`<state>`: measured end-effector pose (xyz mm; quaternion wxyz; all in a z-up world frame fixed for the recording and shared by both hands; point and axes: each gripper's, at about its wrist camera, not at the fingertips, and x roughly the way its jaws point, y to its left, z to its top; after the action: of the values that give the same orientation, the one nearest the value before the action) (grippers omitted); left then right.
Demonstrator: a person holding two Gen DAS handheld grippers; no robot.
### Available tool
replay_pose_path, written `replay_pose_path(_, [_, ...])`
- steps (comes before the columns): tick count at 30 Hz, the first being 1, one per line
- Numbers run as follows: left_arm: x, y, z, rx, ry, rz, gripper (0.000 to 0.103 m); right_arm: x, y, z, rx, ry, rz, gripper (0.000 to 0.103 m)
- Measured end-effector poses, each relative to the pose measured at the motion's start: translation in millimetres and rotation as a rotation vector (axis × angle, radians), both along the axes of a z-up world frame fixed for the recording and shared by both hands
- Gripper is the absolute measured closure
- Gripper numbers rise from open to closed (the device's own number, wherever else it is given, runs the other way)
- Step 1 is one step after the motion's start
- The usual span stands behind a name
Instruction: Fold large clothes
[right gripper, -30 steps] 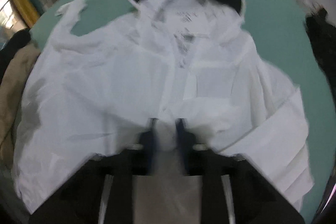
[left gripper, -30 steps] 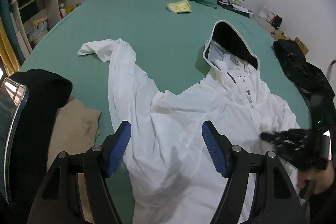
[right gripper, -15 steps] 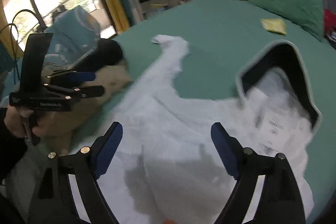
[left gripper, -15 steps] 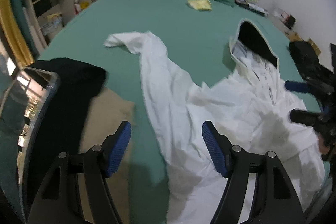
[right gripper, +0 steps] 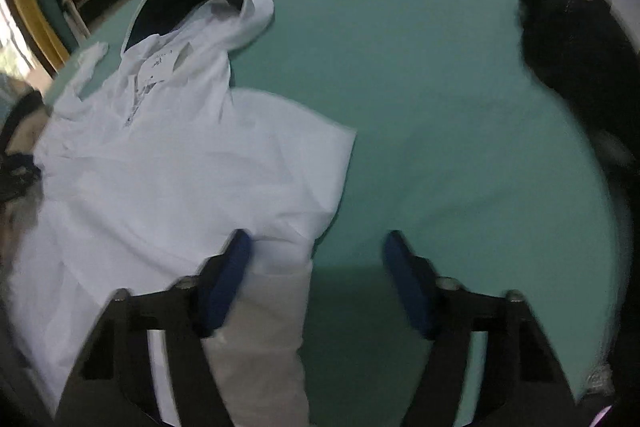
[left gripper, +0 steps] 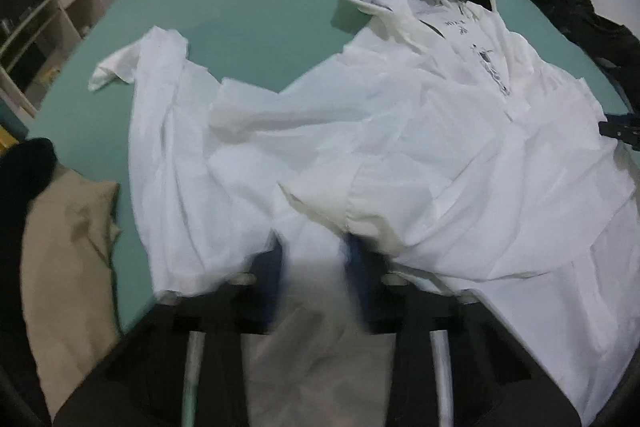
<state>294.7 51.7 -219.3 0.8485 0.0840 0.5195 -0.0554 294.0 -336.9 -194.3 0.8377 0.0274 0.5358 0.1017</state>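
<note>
Bare green sheet (right gripper: 440, 107) lies open to my right of the white hooded jacket (right gripper: 168, 163). A black garment (right gripper: 576, 59) blocks the right edge. Tan cloth (left gripper: 68, 247) blocks the left.

White hooded jacket (left gripper: 400, 131) spread rumpled on green bed, dark-lined hood open

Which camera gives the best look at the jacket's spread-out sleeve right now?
The left wrist view: the sleeve lies in full on the green sheet. The right wrist view shows only its cuff end at the far left edge.
</note>
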Motion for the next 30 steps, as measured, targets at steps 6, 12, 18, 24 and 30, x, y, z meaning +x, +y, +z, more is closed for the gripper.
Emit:
replay_pose_path(6, [1.4, 27.0, 10.8, 0.058, -0.019, 0.061, 0.090, -1.8, -2.1, 20.1, -0.058, -0.085, -0.052, 0.102])
replay_pose_path(12, [1.4, 45.9, 15.5, -0.033, 0.015, 0.088, 0.084, -10.6, -6.5, 6.3, -0.162, -0.035, -0.080, 0.091])
replay_pose_path(18, [-9.1, 61.3, 31.5, -0.117, -0.031, 0.163, 0.082, -5.6, 41.3, 61.2, -0.287, -0.169, -0.055, 0.059])
replay_pose_path(24, [-11.8, 87.3, 52.8, -0.147, -0.111, 0.291, 0.080, 47.3, 172.1, 98.4, -0.125, -0.271, 0.172, 0.036])
replay_pose_path(30, [-13.8, 111.4, 64.5, -0.144, -0.196, 0.364, 0.055, 99.2, 295.2, 77.2, -0.039, -0.246, 0.347, 0.036])
